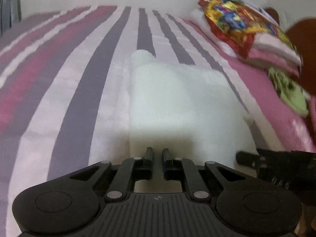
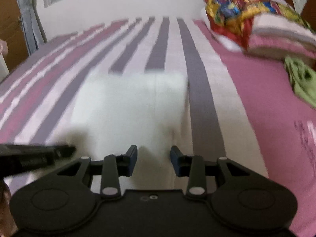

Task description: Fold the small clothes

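A white garment (image 1: pixel 177 100) lies flat on the striped bedsheet (image 1: pixel 79 83), folded into a rough rectangle. It also shows in the right wrist view (image 2: pixel 130 108). My left gripper (image 1: pixel 157 154) hovers at the garment's near edge with its jaws a narrow gap apart and nothing between them. My right gripper (image 2: pixel 153 154) is open and empty over the garment's near right edge. The right gripper shows at the left wrist view's right edge (image 1: pixel 276 164). The left gripper shows at the right wrist view's left edge (image 2: pixel 37 154). Both views are motion-blurred.
A stack of folded cloths with a bright patterned one on top (image 1: pixel 243 25) sits at the bed's far right (image 2: pixel 256 19). A green garment (image 1: pixel 288 88) lies near it (image 2: pixel 302 77). A wall, window and curtain (image 2: pixel 27 19) stand beyond the bed.
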